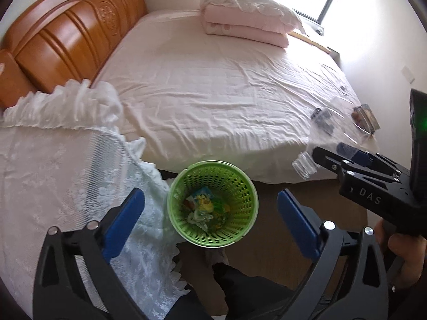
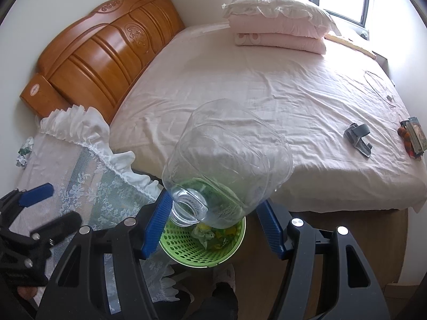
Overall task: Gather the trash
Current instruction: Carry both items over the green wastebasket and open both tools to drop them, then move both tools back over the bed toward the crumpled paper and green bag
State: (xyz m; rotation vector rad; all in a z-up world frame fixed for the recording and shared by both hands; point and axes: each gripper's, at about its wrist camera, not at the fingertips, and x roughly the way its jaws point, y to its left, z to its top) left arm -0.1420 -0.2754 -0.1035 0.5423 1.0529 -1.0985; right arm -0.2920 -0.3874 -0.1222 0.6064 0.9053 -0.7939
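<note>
Beside the bed, on the wooden floor, stands a round green plastic wastebasket (image 1: 213,204) with perforated walls, holding crumpled colourful wrappers (image 1: 204,206). Left gripper (image 1: 210,226) hangs directly above the basket, its blue ribbed pads spread wide with nothing between them. Right gripper (image 2: 210,222) has its blue pads closed against a clear, ribbed plastic bottle (image 2: 226,165), neck open and pointing back toward the camera, body tilted toward 12 o'clock over the basket rim. A wrinkled pale pink sheet (image 2: 267,101) covers the mattress, with a carved orange-brown wooden headboard (image 2: 104,53) at 10 o'clock and folded pink quilts (image 2: 280,37) at 1 o'clock. A frilled white lace cloth (image 1: 66,160) lies at 9 o'clock.
</note>
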